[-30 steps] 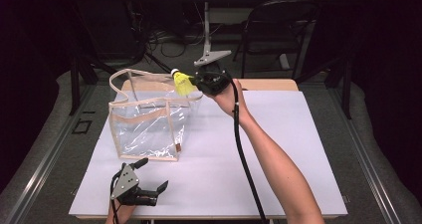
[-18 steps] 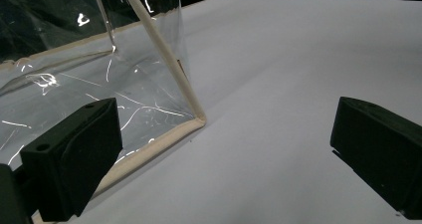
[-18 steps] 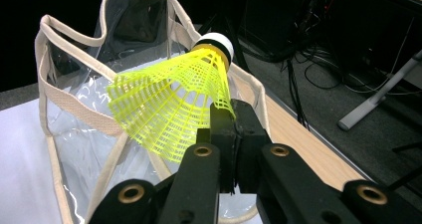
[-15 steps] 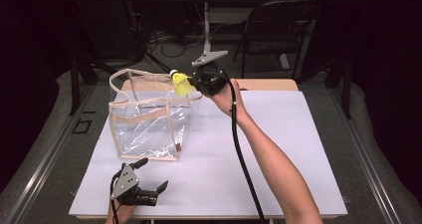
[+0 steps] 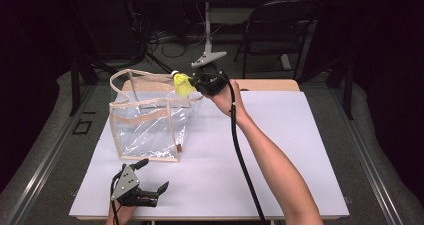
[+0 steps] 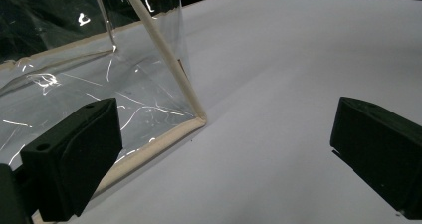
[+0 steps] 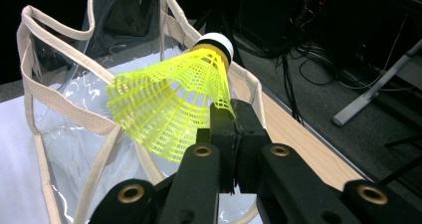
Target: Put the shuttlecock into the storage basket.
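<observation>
Right tongs point(image 5: 196, 83) pinch a yellow shuttlecock point(image 5: 182, 84) above the bag point(image 5: 145, 130) — left tongs point(image 5: 152, 185) (tabletop) gape.

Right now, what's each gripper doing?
Left gripper: open, holding nothing.
Right gripper: shut on the yellow shuttlecock, above the clear bag.

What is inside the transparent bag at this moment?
Nothing shows through the clear walls of the bag; it looks empty. The yellow shuttlecock is above its rim, pinched by the right gripper. The far bottom corner is blurred by reflections.
</observation>
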The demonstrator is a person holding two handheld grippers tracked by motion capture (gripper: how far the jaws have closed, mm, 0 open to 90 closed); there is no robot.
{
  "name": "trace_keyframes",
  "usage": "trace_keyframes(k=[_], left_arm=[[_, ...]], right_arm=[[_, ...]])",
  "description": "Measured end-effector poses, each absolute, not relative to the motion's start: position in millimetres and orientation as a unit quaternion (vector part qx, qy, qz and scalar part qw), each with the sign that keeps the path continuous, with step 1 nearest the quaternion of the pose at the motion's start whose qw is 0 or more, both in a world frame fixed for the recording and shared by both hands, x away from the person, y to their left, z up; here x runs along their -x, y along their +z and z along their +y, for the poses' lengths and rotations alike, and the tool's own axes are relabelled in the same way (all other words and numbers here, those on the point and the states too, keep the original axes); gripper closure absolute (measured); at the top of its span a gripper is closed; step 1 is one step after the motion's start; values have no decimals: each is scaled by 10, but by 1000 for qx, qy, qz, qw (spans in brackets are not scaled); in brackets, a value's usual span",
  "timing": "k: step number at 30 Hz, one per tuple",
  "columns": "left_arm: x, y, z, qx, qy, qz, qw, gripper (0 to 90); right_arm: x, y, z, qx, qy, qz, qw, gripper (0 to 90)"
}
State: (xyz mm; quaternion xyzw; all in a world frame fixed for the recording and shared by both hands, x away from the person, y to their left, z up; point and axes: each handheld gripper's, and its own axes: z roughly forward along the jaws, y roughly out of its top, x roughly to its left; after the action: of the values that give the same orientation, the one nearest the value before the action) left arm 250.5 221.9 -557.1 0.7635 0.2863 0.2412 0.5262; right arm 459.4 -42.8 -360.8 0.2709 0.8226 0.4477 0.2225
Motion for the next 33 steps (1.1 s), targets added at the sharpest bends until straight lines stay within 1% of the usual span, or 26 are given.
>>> trace_keyframes(k=[24, 33], left_arm=[[-2504, -5570, 2223, -764, 241, 285, 527, 0], [-2502, -5569, 2224, -763, 241, 285, 527, 0]], right_arm=[[-4630, -3663, -387, -274, 435, 825, 235, 895], [-4650, -3695, -374, -279, 433, 825, 232, 895]])
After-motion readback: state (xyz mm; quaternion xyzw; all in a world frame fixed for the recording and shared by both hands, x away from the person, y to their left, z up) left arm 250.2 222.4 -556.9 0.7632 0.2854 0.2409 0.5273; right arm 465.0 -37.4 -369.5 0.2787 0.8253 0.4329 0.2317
